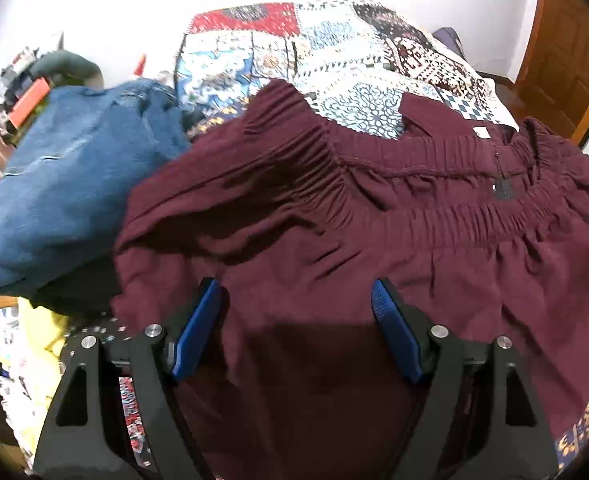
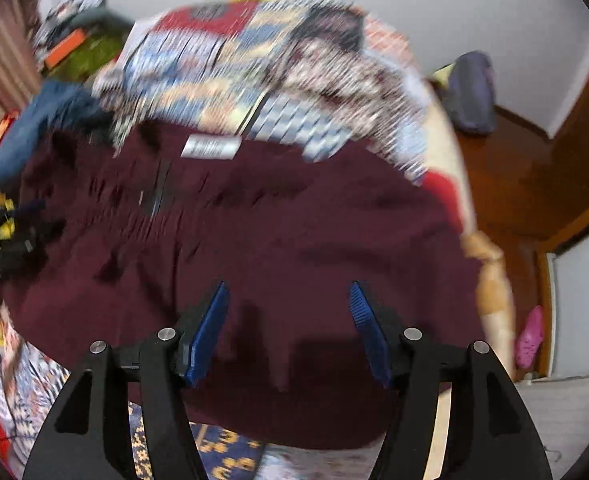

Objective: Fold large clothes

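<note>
A large maroon garment (image 1: 334, 220) with a gathered elastic waistband lies spread on a patchwork bedspread (image 1: 334, 52). My left gripper (image 1: 296, 292) is open and empty, just above the cloth below the waistband. In the right wrist view, which is blurred by motion, the same maroon garment (image 2: 254, 240) fills the middle, with a white label near its far edge. My right gripper (image 2: 290, 292) is open and empty above the garment's near part.
Folded blue jeans (image 1: 66, 184) lie left of the maroon garment, over dark and yellow clothes. Clutter is piled at the far left. The bed's right edge drops to a wooden floor (image 2: 526, 184), with a pink shoe (image 2: 530, 338) and a wooden door (image 1: 566, 52).
</note>
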